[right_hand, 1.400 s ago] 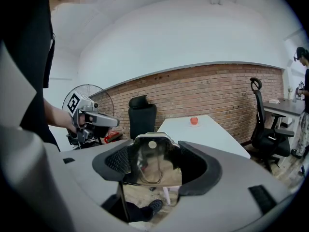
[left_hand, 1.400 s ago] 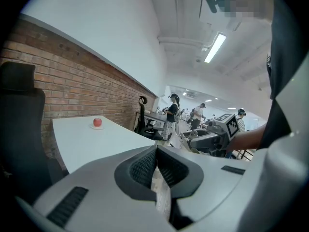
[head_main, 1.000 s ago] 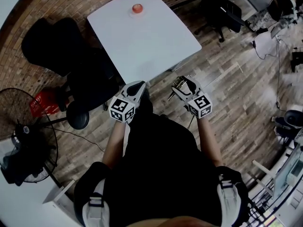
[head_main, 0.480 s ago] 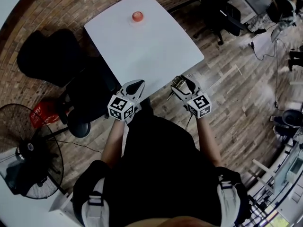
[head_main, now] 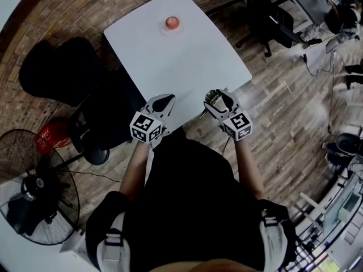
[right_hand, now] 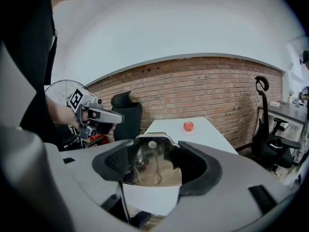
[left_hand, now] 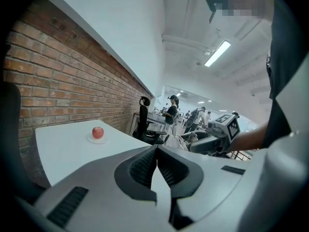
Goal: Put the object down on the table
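- Left tongs (left_hand: 155,151) clenched, the two ribbed pads pressed together with nothing between them, tips at the near edge of the white counter (head_main: 170,61)
- Right tongs (head_main: 214,97) grasping a shiny metal object (right_hand: 153,166), jaws spread around it with one dark pad on each side
- Exact kind of metal object hard to tell: mirror-like surface, rounded at the top, a thin stem trailing down below the jaws
- Metal object held over the counter's near edge, white top visible just below and beyond it in the right gripper view; contact with the top unclear
- Both tongs side by side, apart from each other and roughly level, each pointing away from the person toward the counter
- Far ahead of both tongs, at the opposite end of the counter, a red apple (head_main: 172,22) on a small white plate (left_hand: 89,139)
- Left of the left tongs, a black office chair (head_main: 57,67) close against the counter's side
- Farther back on that same side, a black standing fan (head_main: 34,191) and a small red item (head_main: 50,136) on the wooden floor (head_main: 283,106)
- Straight ahead of the right tongs, beyond the counter, a brick wall (right_hand: 193,88)
- Right of the right tongs, well apart, another black office chair (head_main: 266,16)
- Well beyond the right tongs in the left gripper view, several people (left_hand: 171,112) standing among desks
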Demonstrator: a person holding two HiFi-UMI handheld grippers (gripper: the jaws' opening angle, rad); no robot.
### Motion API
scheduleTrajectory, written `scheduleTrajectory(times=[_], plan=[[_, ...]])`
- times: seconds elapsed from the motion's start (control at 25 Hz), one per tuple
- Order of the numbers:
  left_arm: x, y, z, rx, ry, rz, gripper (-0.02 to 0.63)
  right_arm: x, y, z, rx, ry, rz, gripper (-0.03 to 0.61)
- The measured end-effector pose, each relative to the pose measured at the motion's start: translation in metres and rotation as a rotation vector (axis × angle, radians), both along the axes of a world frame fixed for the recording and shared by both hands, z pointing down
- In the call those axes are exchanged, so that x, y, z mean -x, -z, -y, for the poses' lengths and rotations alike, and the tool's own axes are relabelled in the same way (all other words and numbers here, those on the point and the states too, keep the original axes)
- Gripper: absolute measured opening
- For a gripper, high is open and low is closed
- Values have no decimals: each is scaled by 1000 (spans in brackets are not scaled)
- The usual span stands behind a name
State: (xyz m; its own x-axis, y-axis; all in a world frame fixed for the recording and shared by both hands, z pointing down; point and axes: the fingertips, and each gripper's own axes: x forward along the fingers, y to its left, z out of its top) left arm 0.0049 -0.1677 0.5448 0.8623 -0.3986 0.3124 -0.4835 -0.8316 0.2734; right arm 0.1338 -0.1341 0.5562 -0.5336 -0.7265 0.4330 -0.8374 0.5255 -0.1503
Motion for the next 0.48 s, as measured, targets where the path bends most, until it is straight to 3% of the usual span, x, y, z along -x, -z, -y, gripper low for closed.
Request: scheduleTrajectory(times=[0.48], plan=[[32, -11, 33, 28, 5, -11, 20, 32, -19, 42, 35, 16, -8, 285]])
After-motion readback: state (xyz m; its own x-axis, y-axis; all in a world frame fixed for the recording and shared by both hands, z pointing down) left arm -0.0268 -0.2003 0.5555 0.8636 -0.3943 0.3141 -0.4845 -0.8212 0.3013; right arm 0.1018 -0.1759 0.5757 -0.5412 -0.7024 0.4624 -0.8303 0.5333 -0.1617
